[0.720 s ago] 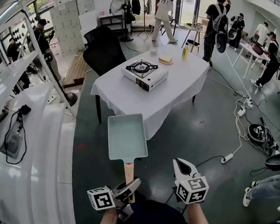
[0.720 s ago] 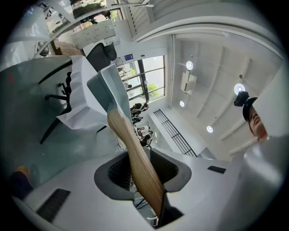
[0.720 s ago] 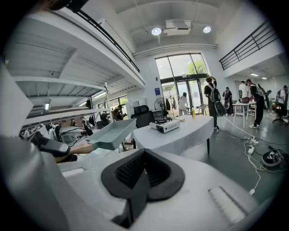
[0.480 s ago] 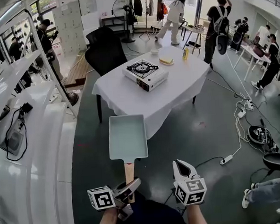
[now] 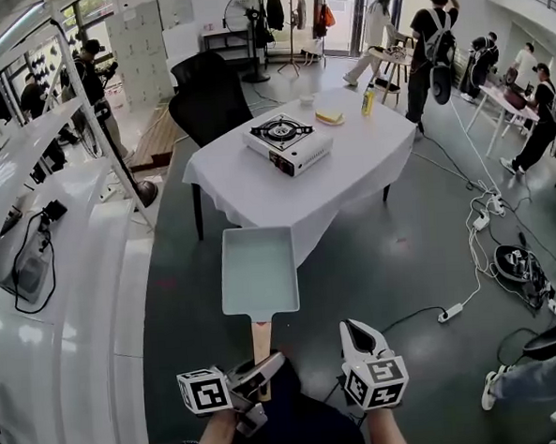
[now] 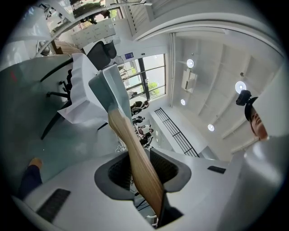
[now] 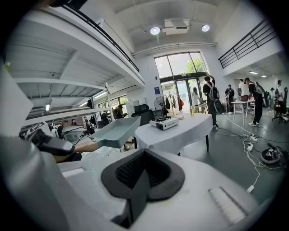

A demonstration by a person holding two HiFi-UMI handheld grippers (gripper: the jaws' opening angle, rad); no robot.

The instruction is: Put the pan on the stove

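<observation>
The left gripper (image 5: pixel 264 369) is clamping its fingers on the wooden handle (image 5: pixel 261 341) of the pan (image 5: pixel 257 269) — rectangular, pale grey-green, seemingly rigid metal — which is hanging level over the floor (image 5: pixel 393 256) at lower centre, well short of the white-clothed desk (image 5: pixel 359 169) and the stove (image 5: pixel 288 142) at upper centre. Gripped at the handle's end, it is probably tending to dip forward; a firm hold is warranted. The right gripper (image 5: pixel 356 332) is riding empty, fingers together.

We lose the end of the handle (image 6: pixel 135 155) between the jaws of the left gripper (image 6: pixel 143 168). The bottom edge cuts off our arms (image 5: pixel 214 443). Things (image 5: pixel 329 118) past the stove (image 5: pixel 287 143) are too small to name.
</observation>
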